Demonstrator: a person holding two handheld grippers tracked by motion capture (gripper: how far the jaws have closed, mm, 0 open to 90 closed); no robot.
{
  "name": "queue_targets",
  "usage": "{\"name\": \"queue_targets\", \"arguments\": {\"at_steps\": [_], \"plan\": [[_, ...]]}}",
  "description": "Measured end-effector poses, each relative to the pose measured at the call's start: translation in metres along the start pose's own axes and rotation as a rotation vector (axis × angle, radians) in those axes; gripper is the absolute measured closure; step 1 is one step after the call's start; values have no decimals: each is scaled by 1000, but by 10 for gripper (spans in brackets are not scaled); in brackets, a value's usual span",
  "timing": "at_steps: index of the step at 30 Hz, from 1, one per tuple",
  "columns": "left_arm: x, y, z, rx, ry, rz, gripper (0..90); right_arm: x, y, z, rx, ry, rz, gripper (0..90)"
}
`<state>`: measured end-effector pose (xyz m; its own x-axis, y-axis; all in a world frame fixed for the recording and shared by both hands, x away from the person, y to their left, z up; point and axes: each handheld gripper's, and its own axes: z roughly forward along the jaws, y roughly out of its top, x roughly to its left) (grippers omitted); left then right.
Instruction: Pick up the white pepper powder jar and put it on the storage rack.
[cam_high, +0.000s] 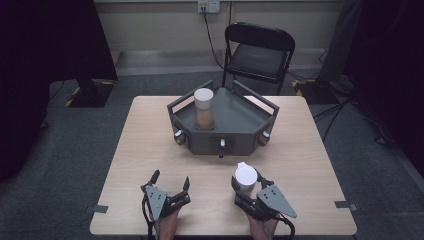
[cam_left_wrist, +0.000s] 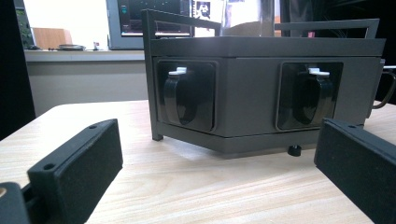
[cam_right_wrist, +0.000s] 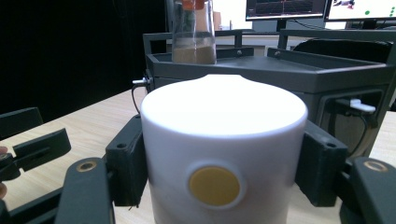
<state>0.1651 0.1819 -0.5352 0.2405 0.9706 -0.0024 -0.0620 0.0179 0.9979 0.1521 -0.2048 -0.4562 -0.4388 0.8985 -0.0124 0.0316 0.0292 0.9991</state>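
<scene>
Nearest the camera in the high view, the right hand-held gripper (cam_high: 248, 186) is clamped on a white container (cam_high: 245, 178) near the front edge of the counter (cam_high: 300, 165), right of the middle. In the right gripper view its two black jaws press against the container's (cam_right_wrist: 223, 154) sides, with a round yellow dot (cam_right_wrist: 215, 185) on the wall facing the camera. Whether the container's base touches the counter cannot be told.

The left hand-held gripper (cam_high: 171, 181) sits just to the left, near the same edge, jaws spread wide with nothing between them. In the left gripper view it (cam_left_wrist: 219, 154) looks across bare wood at the front of a dark grey tray (cam_left_wrist: 266, 88).

That tray (cam_high: 235, 117) stands in the middle of the counter, well beyond both grippers. A clear jar (cam_high: 204, 108) with a white lid and brown contents stands upright in the tray's left part. Behind the counter is a black folding chair (cam_high: 257, 52).
</scene>
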Motion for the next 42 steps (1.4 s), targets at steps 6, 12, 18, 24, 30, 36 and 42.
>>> {"name": "queue_targets", "arguments": {"at_steps": [6,12,18,24,30,36,42], "plan": [[0,0,0,0,0,0,4,-4,13,7,10,-3,-3,301],[0,0,0,0,0,0,6,-10,30,13,4,1,-11,301],[0,0,0,0,-1,0,6,-14,46,20,-9,1,-19,301],[0,0,0,0,-1,0,6,-19,57,27,-13,6,-14,301],[0,0,0,0,-1,0,8,-24,67,36,-2,3,-16,301],[0,0,0,0,0,0,9,-28,80,45,-3,7,-25,301],[0,0,0,0,2,0,11,-29,85,56,-12,7,-32,301]]}}
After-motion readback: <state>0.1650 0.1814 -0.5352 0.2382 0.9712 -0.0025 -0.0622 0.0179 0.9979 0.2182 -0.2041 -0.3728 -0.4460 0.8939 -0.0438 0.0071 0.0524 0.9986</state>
